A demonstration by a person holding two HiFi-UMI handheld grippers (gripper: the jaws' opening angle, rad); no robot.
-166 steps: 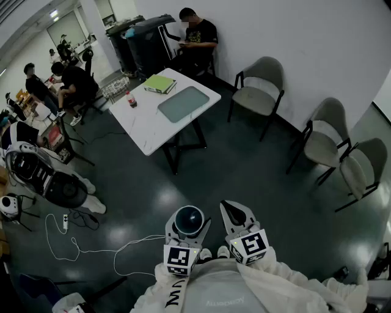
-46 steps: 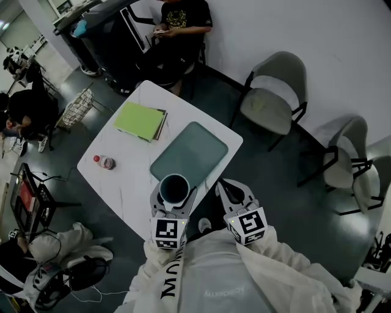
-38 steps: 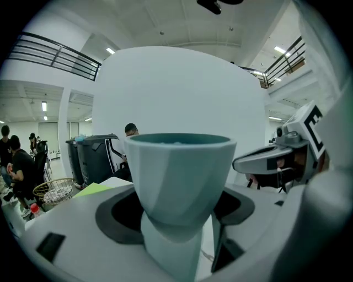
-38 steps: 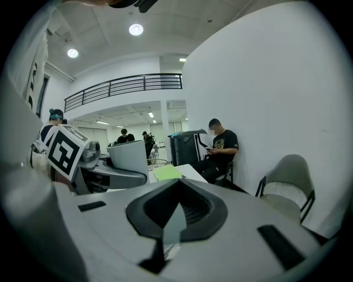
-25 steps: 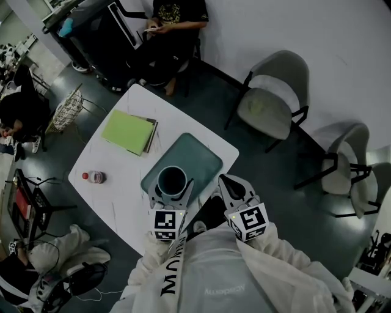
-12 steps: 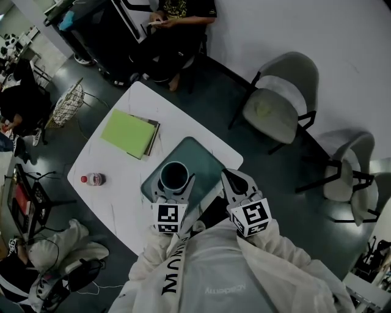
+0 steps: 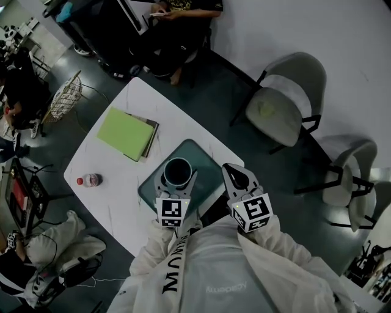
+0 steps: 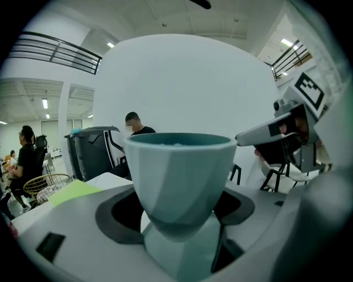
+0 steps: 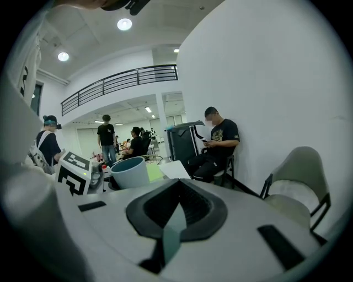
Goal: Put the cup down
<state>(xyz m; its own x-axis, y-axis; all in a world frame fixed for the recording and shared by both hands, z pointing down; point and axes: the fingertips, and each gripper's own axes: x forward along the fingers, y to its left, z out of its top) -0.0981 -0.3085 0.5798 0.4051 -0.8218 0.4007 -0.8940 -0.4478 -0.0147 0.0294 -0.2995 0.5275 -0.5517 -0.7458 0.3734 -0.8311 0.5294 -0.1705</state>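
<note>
A pale teal cup (image 7: 178,173) with a dark inside stands upright between the jaws of my left gripper (image 7: 177,183), which is shut on its lower body. In the left gripper view the cup (image 8: 179,176) fills the middle, pinched in the left gripper (image 8: 179,212). It hangs over the near part of a teal tray (image 7: 204,164) on the white table (image 7: 110,183); I cannot tell whether it touches. My right gripper (image 7: 237,177) is shut on nothing, just right of the cup, off the table's corner. In the right gripper view its jaws (image 9: 177,205) meet, and the cup (image 9: 129,172) shows at the left.
A green book (image 7: 125,133) lies on the table's far left and a small red-capped bottle (image 7: 88,180) near its left edge. Grey chairs (image 7: 281,104) (image 7: 348,177) stand along the wall at the right. A seated person (image 7: 183,12) is beyond the table.
Over the earlier frames I walked up to the table carrying the cup. In the last half second the cup and both grippers have barely shifted over the tray.
</note>
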